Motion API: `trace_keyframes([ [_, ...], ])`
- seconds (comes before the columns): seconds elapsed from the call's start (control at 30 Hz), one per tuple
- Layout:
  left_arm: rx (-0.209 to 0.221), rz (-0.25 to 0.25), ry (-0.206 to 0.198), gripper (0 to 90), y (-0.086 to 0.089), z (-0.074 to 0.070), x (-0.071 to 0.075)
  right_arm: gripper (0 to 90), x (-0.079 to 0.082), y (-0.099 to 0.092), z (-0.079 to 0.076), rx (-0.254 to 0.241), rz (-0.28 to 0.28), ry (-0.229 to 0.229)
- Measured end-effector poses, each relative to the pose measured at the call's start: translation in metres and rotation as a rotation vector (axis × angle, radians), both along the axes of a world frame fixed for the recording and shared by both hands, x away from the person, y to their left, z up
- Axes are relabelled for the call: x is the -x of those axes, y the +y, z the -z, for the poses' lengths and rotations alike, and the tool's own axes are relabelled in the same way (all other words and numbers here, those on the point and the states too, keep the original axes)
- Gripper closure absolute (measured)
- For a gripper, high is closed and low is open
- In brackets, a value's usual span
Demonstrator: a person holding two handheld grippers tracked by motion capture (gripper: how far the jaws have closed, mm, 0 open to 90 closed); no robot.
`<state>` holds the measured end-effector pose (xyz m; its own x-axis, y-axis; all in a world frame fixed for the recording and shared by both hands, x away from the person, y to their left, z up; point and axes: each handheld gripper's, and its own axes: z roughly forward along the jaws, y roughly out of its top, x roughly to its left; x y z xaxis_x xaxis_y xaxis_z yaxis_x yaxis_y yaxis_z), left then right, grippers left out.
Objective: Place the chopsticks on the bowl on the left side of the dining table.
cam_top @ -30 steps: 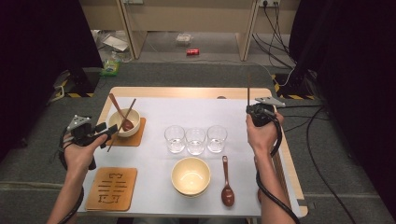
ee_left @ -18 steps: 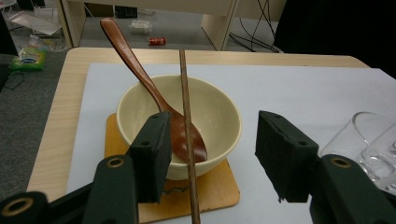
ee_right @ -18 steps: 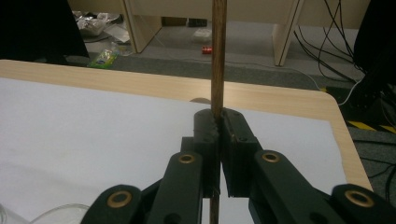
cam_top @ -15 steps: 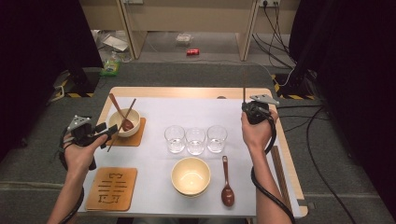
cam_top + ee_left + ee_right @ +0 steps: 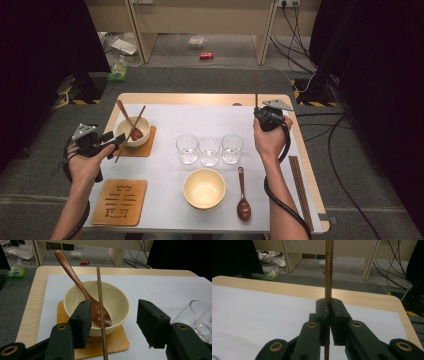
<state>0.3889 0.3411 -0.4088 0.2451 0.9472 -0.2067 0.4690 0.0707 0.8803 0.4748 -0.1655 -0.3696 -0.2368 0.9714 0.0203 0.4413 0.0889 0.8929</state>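
A cream bowl (image 5: 117, 302) stands on a wooden coaster (image 5: 117, 342) at the table's left. In it rests a brown wooden spoon (image 5: 75, 277), and a chopstick (image 5: 100, 290) leans across its rim. My left gripper (image 5: 113, 307) is open just in front of the bowl, with that chopstick's lower end between the jaws, nearer the left one and untouched. In the high view the left gripper (image 5: 116, 140) points at the bowl (image 5: 121, 131). My right gripper (image 5: 329, 302) is shut on a second chopstick (image 5: 328, 270), held upright. In the high view the right gripper (image 5: 260, 112) is over the table's back right.
Three empty glasses (image 5: 209, 150) stand in a row at mid-table. An empty cream bowl (image 5: 204, 189) and a wooden spoon (image 5: 243, 197) lie near the front edge. A patterned coaster (image 5: 120, 202) sits front left. Another dark stick (image 5: 300, 192) lies along the right edge.
The right gripper has shifted slightly left and away with its upright chopstick. The left gripper has stayed put.
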Motion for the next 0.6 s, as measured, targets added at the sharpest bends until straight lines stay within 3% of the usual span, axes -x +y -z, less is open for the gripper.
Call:
trace_keyframes([
  [0.6, 0.009, 0.007, -0.040, 45.9, -0.006, -0.006, 0.003, 85.4, -0.005, 0.017, 0.002, -0.007, -0.035, -0.049],
])
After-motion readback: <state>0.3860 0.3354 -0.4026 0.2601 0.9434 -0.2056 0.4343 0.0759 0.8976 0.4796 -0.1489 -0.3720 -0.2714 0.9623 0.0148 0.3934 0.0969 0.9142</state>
